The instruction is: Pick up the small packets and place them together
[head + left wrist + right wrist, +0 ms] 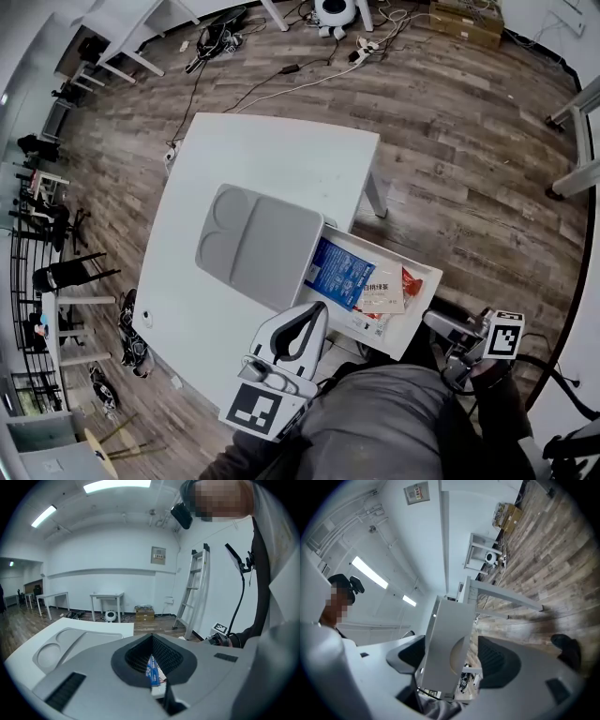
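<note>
An open white drawer (424, 298) juts from the white table (272, 141). In it lie a blue packet (339, 272), a white packet (384, 295) and a red one (410, 279), overlapping. My left gripper (317, 309) points at the drawer's near side, its tips together and nothing held. Through the hollow of the left gripper (152, 637) the blue packet (152, 672) shows. My right gripper (433, 321) is at the drawer's front. In the right gripper view, my right gripper (450, 653) stands wide with the drawer front (445, 630) between its jaws; the right pad is clear of it.
A grey two-hollow tray (258, 244) lies on the table beside the drawer, also seen as the tray (61, 644). Cables (281, 80) run over the wooden floor behind the table. A ladder (192, 592) leans at the wall. The person's lap sits below the drawer.
</note>
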